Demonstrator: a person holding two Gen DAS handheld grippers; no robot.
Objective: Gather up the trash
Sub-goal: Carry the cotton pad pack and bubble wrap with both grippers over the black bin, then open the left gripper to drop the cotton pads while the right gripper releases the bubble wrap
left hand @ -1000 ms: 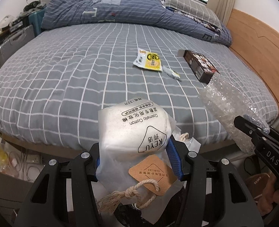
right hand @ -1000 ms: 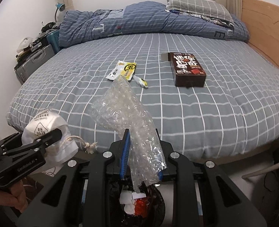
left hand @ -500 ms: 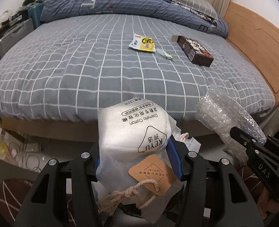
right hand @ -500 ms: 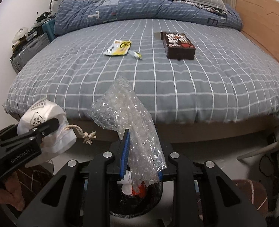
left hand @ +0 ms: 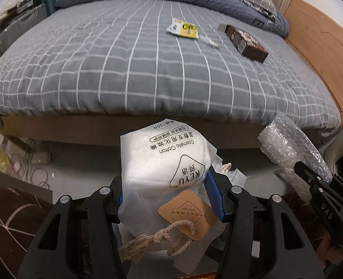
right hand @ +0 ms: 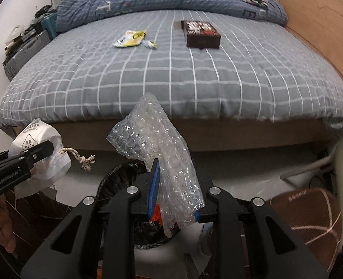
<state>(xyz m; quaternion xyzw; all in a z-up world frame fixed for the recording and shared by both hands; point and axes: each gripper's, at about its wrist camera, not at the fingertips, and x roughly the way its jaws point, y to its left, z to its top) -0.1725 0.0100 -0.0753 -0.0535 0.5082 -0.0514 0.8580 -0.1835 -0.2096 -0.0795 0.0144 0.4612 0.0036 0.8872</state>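
While held off the foot of bed [right hand: 171, 76]: dark box [right hand: 201, 33], yellow wrapper [right hand: 129, 38] and small wrapper [right hand: 149, 44] lying apart on grey checked cover. Black-lined bin [right hand: 115, 181] on floor directly beneath right gripper [right hand: 174, 200]. Left gripper [left hand: 169, 197] clamped on cotton pad bag [left hand: 164, 169], jaws partly apart. Right gripper nearly closed, pinching bubble wrap [right hand: 152, 144] above bin.

grey white-checked bedsheet [left hand: 148, 69], dark brown box [right hand: 202, 34]

Grey checked bed [right hand: 171, 74] (wooden headboard [right hand: 322, 23]); suitcase [right hand: 24, 51] beside.
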